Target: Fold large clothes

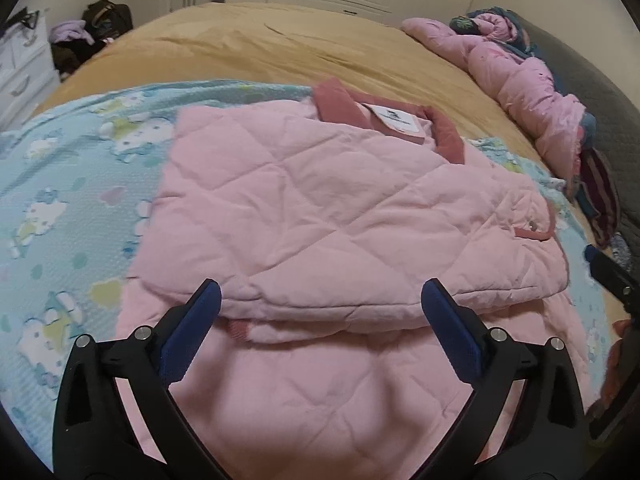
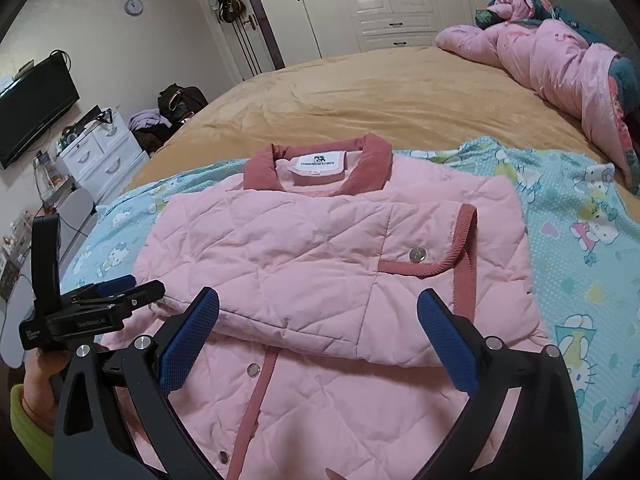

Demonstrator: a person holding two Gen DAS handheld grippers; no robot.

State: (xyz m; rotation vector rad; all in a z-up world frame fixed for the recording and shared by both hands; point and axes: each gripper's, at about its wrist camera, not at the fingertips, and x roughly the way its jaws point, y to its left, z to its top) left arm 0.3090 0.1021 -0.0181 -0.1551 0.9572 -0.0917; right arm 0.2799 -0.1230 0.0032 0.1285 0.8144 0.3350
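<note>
A pink quilted jacket with a dark pink collar lies partly folded on a light blue cartoon sheet on the bed. Its sleeves are folded across the body; the lower part spreads toward me. My left gripper is open and empty, just above the folded edge. My right gripper is open and empty over the jacket near its folded edge. The left gripper also shows at the left of the right wrist view, beside the jacket's left edge.
A tan bedspread covers the far bed. A pink padded coat pile lies at the far right. White drawers, a TV and bags stand left of the bed. Wardrobes line the back wall.
</note>
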